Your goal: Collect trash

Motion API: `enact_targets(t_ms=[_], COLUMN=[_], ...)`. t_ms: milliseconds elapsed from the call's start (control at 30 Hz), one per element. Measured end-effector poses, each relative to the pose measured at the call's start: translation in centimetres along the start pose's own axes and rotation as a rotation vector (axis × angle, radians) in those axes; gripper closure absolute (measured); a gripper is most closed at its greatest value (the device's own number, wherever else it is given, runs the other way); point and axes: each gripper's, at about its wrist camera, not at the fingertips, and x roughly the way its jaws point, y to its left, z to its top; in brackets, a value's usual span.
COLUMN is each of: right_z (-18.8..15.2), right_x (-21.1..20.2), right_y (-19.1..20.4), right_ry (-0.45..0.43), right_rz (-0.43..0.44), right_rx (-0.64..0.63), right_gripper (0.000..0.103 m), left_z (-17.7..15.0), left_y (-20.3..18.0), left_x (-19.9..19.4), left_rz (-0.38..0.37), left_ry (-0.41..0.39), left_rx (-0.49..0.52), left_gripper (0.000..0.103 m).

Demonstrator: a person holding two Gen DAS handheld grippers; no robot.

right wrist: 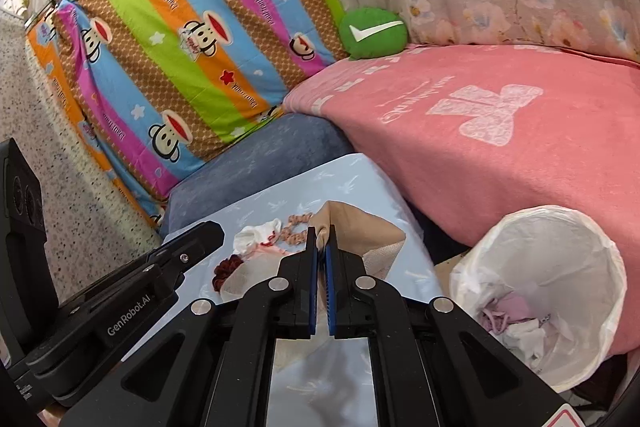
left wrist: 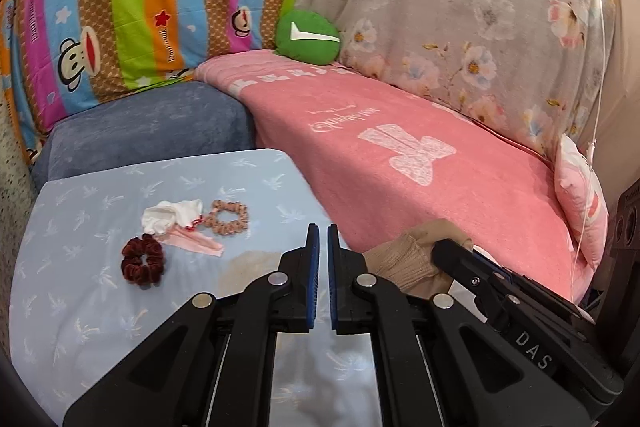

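Two grippers: right gripper (right wrist: 322, 241) fingers pinching beige paper scrap (right wrist: 360, 227); left gripper (left wrist: 323, 241) nearly closed, empty. Risk: thin pinch slips before bin (right wrist: 600, 267) at 3 o'clock.

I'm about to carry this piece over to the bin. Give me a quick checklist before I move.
1. Grip: right gripper is shut on the beige piece. Ok.
2. Bin mouth is open, with the liner folded over the rim. Ok.
3. Room in bin: only some trash at the bottom. Ok.
4. Left gripper is shut, holds nothing and hangs over the table's near edge. Ok.
5. Beige piece free of the white wad and dark red scrunchie: it overlaps them in the right wrist view. Cannot tell.
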Motion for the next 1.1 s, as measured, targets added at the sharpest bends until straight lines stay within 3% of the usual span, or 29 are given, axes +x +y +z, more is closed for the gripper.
enact_targets(t_ms=[200, 233, 267, 333, 400, 567, 633, 800, 1100], right_z=[-0.3, -0.6, -1.0, -1.9, -2.9, -5.3, -6.0, -6.5, -5.7], right_x=[-1.2, -1.1, -1.1, -0.6, 0.2, 3.0, 4.2, 6.4, 10.5], right_y=[-2.2, -2.3, -2.5, -2.8, -2.8, -2.7, -2.6, -2.1, -1.4], right_ry=[0.002, 0.009, 0.015, 0.036, 0.06, 0.133, 0.159, 0.188, 0.211], right_rz=[-0.02, -0.02, -0.019, -0.015, -0.01, 0.005, 0.007, 0.001, -0.013], right_rx=[0.019, 0.018, 0.018, 0.023, 0.024, 0.04, 0.038, 0.027, 0.021], right_gripper=[0.1, 0.1, 0.1, 0.1, 0.1, 0.1, 0.1, 0.1, 0.1], left_z=[-1.0, -1.4, -2.1, -3.9, -5.6, -9.8, -10.4, -10.5, -9.2], left_y=[0.0, 0.5, 1.2, 3.0, 4.4, 9.0, 10.1, 11.7, 12.5], left_x=[0.5, 0.7, 1.0, 1.1, 1.3, 5.1, 6.4, 9.2, 13.0], left_rz=[0.001, 0.017, 0.038, 0.116, 0.153, 0.211, 0.24, 0.264, 0.262], left_ry=[0.021, 0.036, 0.053, 0.047, 0.055, 0.238, 0.268, 0.31, 0.315], left_rx=[-0.015, -0.024, -0.036, -0.071, -0.078, -0.141, -0.163, -0.203, -0.21], left_gripper=[0.096, 0.082, 0.047, 0.01, 0.01, 0.01, 0.01, 0.01, 0.011])
